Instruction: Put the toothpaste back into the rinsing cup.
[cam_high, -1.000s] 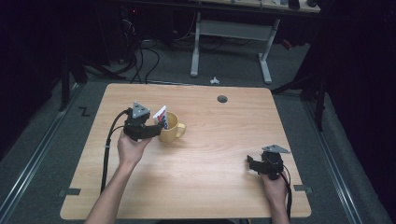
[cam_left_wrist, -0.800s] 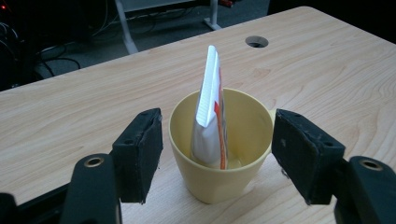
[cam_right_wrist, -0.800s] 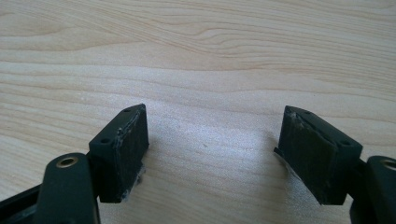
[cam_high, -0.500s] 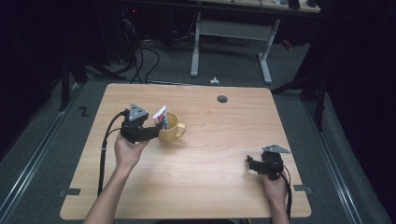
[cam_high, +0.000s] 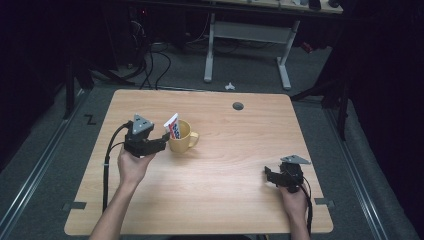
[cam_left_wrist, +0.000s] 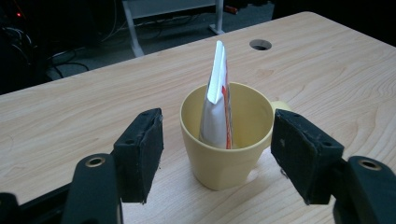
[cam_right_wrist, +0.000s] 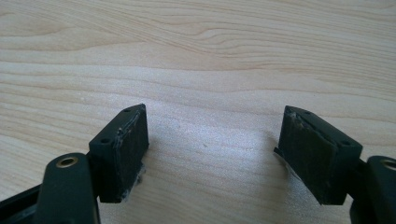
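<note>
A yellow mug (cam_high: 182, 137) (cam_left_wrist: 229, 135) stands left of the table's middle, its handle toward the right in the high view. A white tube with red and blue print (cam_high: 172, 125) (cam_left_wrist: 215, 100) stands upright inside it, its flat end sticking out above the rim. My left gripper (cam_high: 161, 138) (cam_left_wrist: 217, 156) is open just left of the mug, its jaws on either side of the mug without touching it. My right gripper (cam_high: 269, 176) (cam_right_wrist: 215, 151) is open low over bare wood near the table's front right, with nothing between its jaws.
The light wooden table (cam_high: 225, 200) has a round cable hole (cam_high: 238, 106) (cam_left_wrist: 260, 45) at its far edge. A second desk's white legs (cam_high: 210, 45) and cables stand on the grey floor beyond. A small white object (cam_high: 229, 86) lies on that floor.
My left gripper has drawn back slightly toward the person, away from the mug. The right gripper and the mug have stayed put.
</note>
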